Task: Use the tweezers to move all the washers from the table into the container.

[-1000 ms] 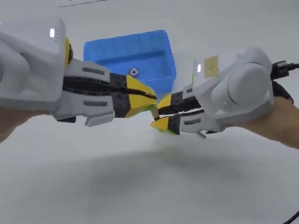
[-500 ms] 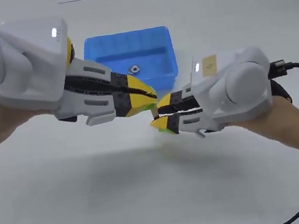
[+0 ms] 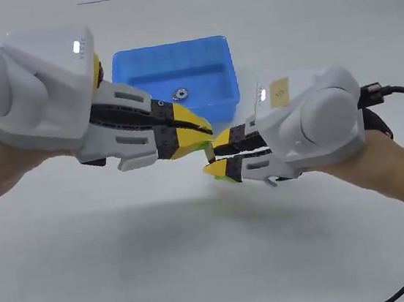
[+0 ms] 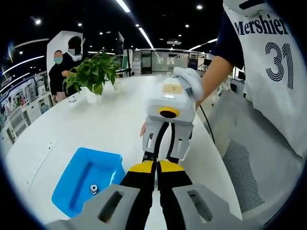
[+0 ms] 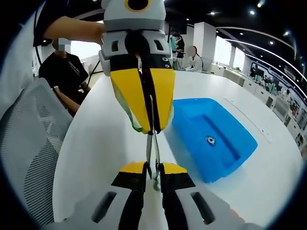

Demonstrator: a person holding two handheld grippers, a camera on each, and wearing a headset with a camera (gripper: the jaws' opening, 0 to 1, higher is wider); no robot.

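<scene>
Left gripper (image 3: pixel 206 133): we read its yellow-tipped jaws as pressed together on the thin silver metal tweezers (image 5: pixel 150 139). Right gripper (image 3: pixel 210 157): jaws drawn in tight against the other end of the tweezers, so both tongs pinch the one tool. The two meet tip to tip just in front of the near wall of the blue rectangular plastic container (image 3: pixel 168 52), above the white tabletop (image 3: pixel 201 261). One small round metal washer (image 3: pixel 180 93) lies flat on the container floor, near its middle.

View comparison: the right gripper view gives us the tweezers lengthwise, running from the left jaws down into the right jaws, with a green band (image 5: pixel 135 125) hanging beside them. In the head view the yellow tips crowd that spot and we cannot make out the tool. The left gripper view adds a leafy green potted plant (image 4: pixel 91 73) well beyond the container.

Against 0.5 s and 1.0 s ago: the grippers stay tip to tip and the washer is unmoved in the container. We put the slight shift of the whole picture down to the camera.
</scene>
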